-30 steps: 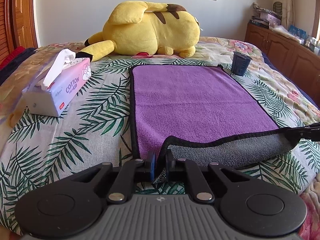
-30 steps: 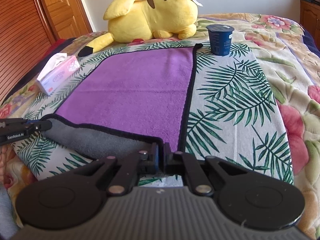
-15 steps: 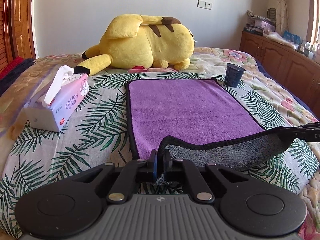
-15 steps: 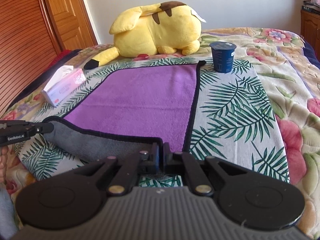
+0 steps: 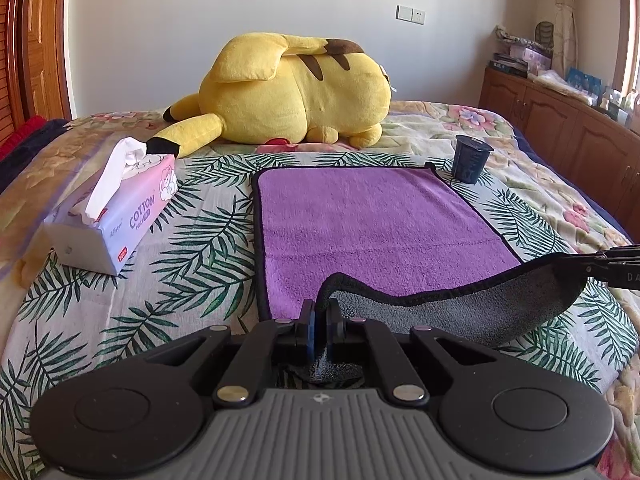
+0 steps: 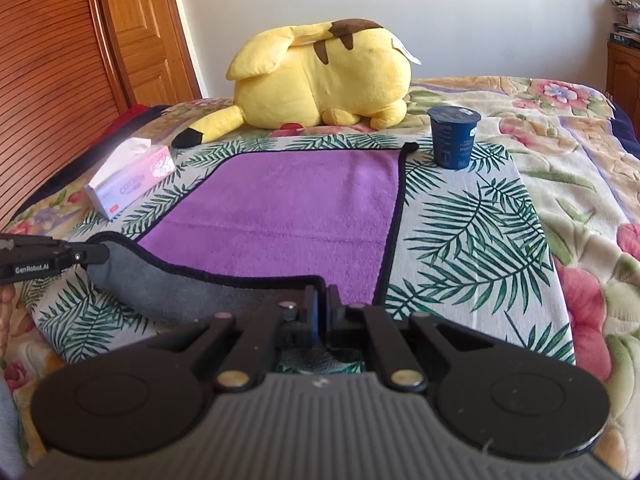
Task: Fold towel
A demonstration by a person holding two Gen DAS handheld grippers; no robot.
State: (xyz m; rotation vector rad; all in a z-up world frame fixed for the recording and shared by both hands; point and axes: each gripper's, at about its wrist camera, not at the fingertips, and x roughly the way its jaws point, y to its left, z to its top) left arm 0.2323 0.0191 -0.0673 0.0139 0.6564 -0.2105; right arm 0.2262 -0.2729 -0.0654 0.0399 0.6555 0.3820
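Observation:
A purple towel [image 5: 376, 224] with a black hem and a grey underside lies flat on the bed; it also shows in the right wrist view [image 6: 288, 208]. My left gripper [image 5: 320, 316] is shut on the towel's near left corner. My right gripper [image 6: 323, 308] is shut on the near right corner. Both hold the near edge lifted, so the grey underside [image 5: 460, 312] sags between them. The right gripper's tip shows at the right edge of the left wrist view [image 5: 612, 264]. The left gripper's tip shows at the left edge of the right wrist view [image 6: 60, 258].
A yellow plush toy [image 5: 296, 92] lies beyond the towel's far edge. A dark blue cup [image 5: 470, 158] stands by the far right corner. A pink tissue pack [image 5: 116, 216] lies to the left. Wooden cabinets [image 5: 560, 120] line the right wall.
Both grippers have lifted the towel's near edge higher and drawn back a little, so the bed and the things on it look farther away. Both stay shut on their corners.

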